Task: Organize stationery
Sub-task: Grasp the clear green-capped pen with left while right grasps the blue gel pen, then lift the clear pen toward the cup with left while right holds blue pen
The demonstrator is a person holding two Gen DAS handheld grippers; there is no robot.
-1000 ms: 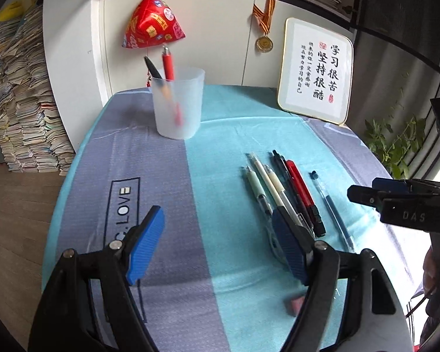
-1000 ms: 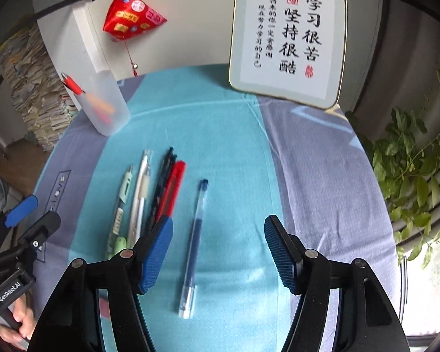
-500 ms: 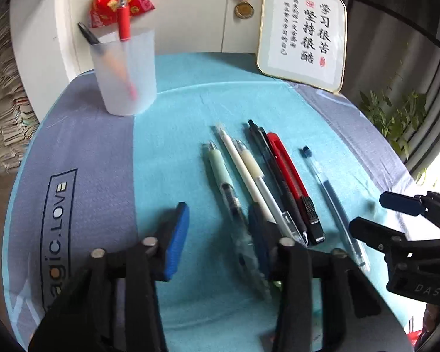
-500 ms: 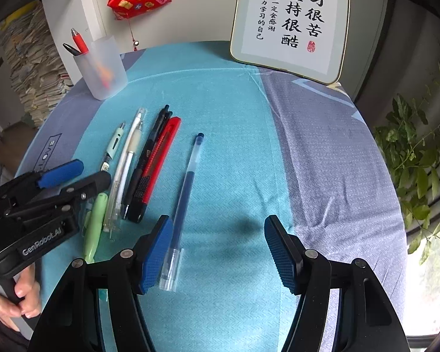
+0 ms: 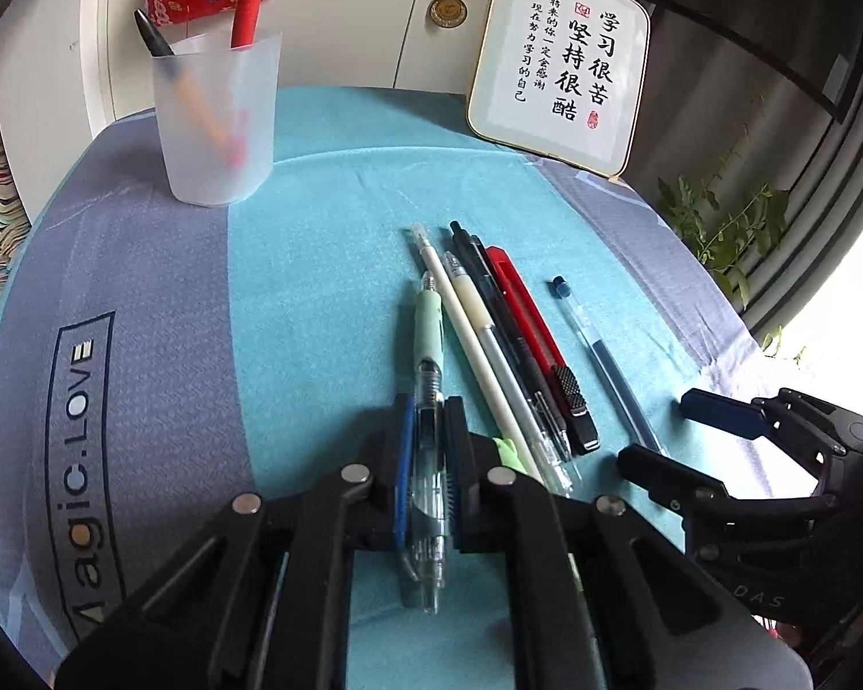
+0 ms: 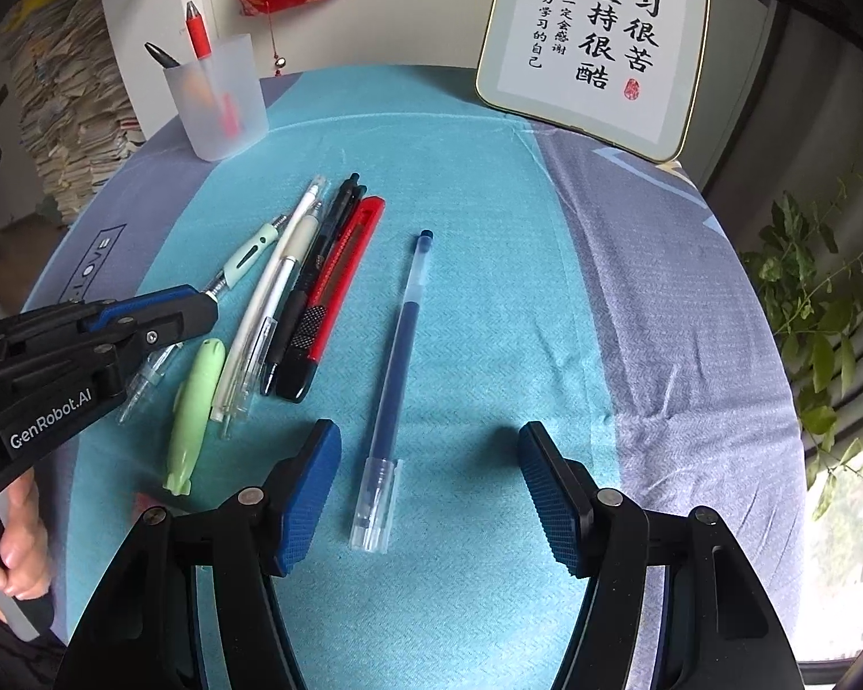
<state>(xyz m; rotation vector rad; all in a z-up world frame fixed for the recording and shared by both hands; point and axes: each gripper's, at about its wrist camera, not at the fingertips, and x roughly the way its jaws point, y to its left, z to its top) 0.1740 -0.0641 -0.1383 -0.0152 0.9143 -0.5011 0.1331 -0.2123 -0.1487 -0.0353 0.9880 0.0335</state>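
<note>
My left gripper (image 5: pixel 428 448) is shut on a clear pen with a mint-green grip (image 5: pixel 430 333), which lies on the blue tablecloth; it also shows in the right wrist view (image 6: pixel 247 256). Beside it lie white pens (image 5: pixel 477 345), a black pen (image 5: pixel 503 322) and a red utility knife (image 5: pixel 532 333). A blue gel pen (image 6: pixel 400 356) lies apart, between the jaws of my open right gripper (image 6: pixel 428 489). A frosted cup (image 5: pixel 216 121) at the back left holds a red and a black pen.
A framed calligraphy plaque (image 5: pixel 558 57) leans at the back right. A green fish-shaped item (image 6: pixel 193 414) lies by the pens. A plant (image 6: pixel 823 310) stands past the table's right edge. Stacked books (image 6: pixel 69 103) stand left of the table.
My left gripper moved forward and down over the leftmost pen and closed on it. My right gripper stayed open and drew a little closer to the blue gel pen.
</note>
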